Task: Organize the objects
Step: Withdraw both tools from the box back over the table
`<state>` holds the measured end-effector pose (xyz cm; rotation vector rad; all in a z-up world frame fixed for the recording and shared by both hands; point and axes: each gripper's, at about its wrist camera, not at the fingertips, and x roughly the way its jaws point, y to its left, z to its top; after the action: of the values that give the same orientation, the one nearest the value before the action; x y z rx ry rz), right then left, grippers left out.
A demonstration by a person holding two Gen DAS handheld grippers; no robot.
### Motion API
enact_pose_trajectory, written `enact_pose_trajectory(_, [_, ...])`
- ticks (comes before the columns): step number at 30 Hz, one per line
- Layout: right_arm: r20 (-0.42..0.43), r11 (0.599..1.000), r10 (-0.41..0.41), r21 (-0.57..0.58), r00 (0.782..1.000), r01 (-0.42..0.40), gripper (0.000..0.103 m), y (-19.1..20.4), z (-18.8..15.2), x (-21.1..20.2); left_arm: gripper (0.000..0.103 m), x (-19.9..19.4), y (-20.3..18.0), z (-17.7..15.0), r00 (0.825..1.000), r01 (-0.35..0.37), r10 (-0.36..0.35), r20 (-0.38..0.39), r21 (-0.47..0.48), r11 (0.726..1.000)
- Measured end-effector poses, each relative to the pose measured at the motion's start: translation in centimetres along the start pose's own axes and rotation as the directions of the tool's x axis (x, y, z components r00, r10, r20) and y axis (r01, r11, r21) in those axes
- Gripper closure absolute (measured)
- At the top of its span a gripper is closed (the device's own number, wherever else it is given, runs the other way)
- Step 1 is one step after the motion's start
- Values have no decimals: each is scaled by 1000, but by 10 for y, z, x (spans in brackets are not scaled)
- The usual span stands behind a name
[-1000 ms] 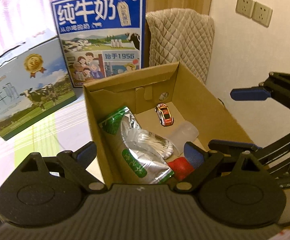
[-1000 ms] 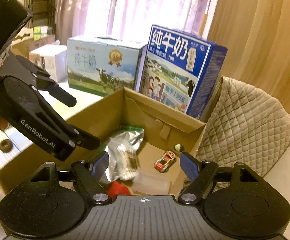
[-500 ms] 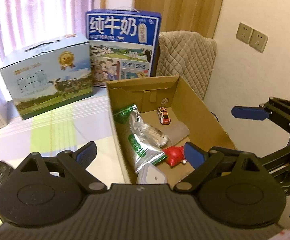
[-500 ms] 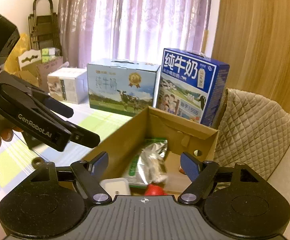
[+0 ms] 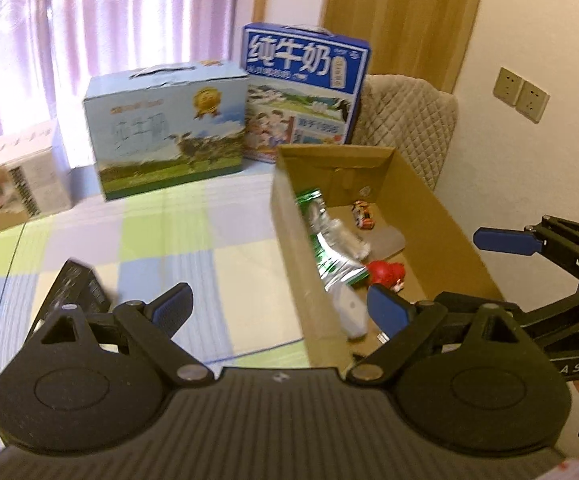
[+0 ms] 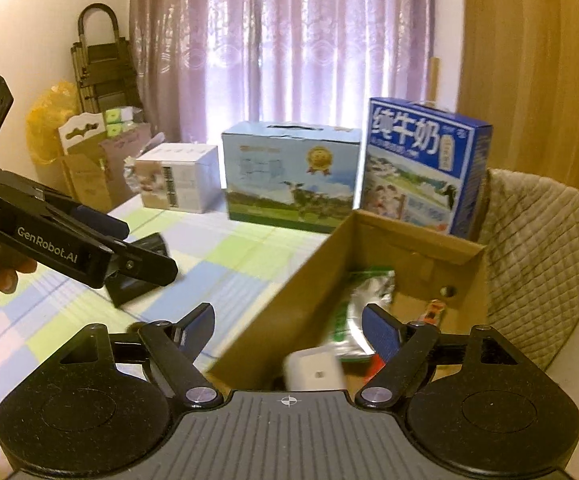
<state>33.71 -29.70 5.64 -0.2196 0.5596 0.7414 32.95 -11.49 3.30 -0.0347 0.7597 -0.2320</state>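
Daylight glows through the sheer pink-purple curtains (image 5: 101,28) at the upper left of the frame, washing the room warm and dim. Motion blur smears both views, and fisheye distortion bends the edges into dark corners.

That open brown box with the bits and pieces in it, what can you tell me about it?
The cardboard box is plain brown, open at the top, its far flap folded inward. It sits on the checked tablecloth, in front of the blue milk carton and beside a quilted chair back. Inside lie a green and silver foil pouch, a small toy car, a red toy and a white case. Neither gripper touches it.
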Motion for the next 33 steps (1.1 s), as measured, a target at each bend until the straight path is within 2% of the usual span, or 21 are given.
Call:
enact_pose_trajectory(18, [-62, 992, 116, 62, 991, -112, 24, 96, -10, 32, 11, -51, 80, -62, 997, -59, 54, -56, -80, 995])
enact_pose_trajectory(33, [-177, 984, 154, 118, 972, -135, 24, 148, -31, 82, 11, -61, 140, -95, 985, -132, 117, -123, -130, 983])
